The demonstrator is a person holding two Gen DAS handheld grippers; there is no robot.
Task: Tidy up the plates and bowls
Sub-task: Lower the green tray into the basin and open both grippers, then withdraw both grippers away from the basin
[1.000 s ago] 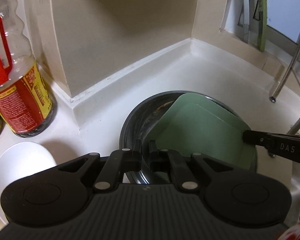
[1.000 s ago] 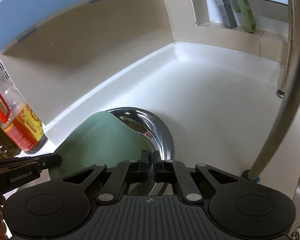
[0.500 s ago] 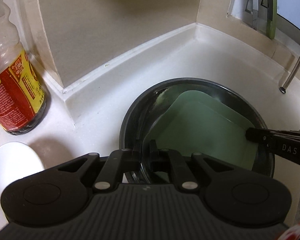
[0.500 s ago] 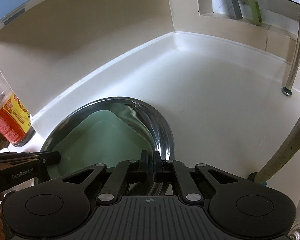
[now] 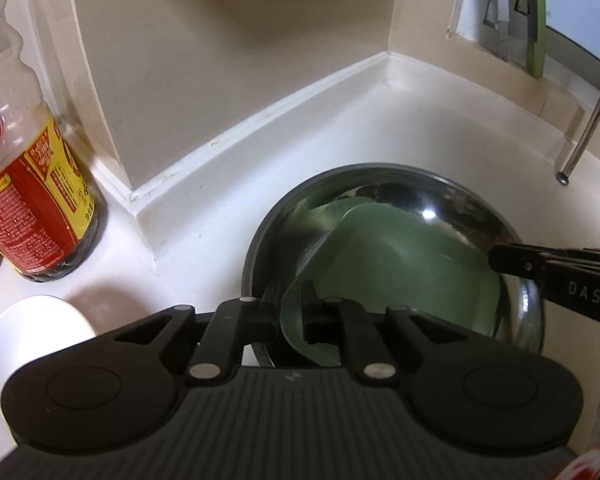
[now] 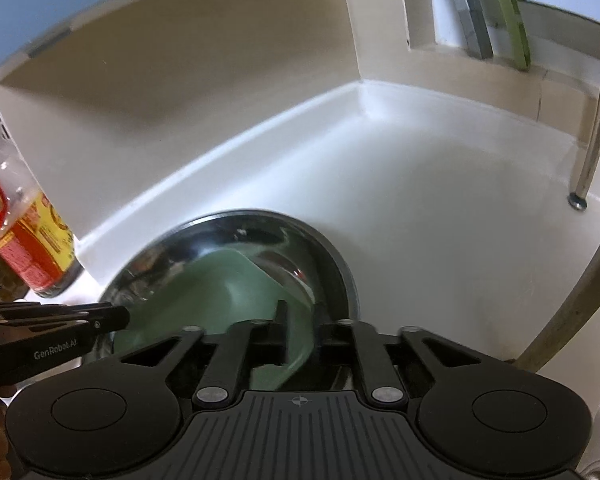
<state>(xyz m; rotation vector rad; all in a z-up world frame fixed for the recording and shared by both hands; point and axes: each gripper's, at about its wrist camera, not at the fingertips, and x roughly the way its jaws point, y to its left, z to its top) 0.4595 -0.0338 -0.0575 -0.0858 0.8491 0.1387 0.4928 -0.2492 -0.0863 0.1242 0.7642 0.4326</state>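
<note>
A steel bowl [image 5: 380, 168] [image 6: 342, 268] rests on the white counter near the wall corner. A pale green square plate [image 5: 400, 264] [image 6: 228, 288] lies tilted inside it. My left gripper [image 5: 290, 300] is at the bowl's near left rim. Its jaws are opening, and the plate's edge stands between the parted fingers. My right gripper [image 6: 302, 320] is at the opposite rim with its jaws opening wider. The green edge sits loose in that gap. Each gripper also shows in the other's view: the right gripper [image 5: 496, 258] and the left gripper [image 6: 124, 316].
An oil bottle [image 5: 32, 200] [image 6: 32, 252] with a red and yellow label stands left of the bowl. A white plate [image 5: 28, 332] lies at the near left. A metal rack leg [image 5: 580, 148] [image 6: 584, 176] and a hose [image 6: 572, 304] stand to the right.
The green plate has sunk from above the rim down into the bowl and slid towards my fingers. Both pairs of jaws, shut before, have parted, the right pair more.
</note>
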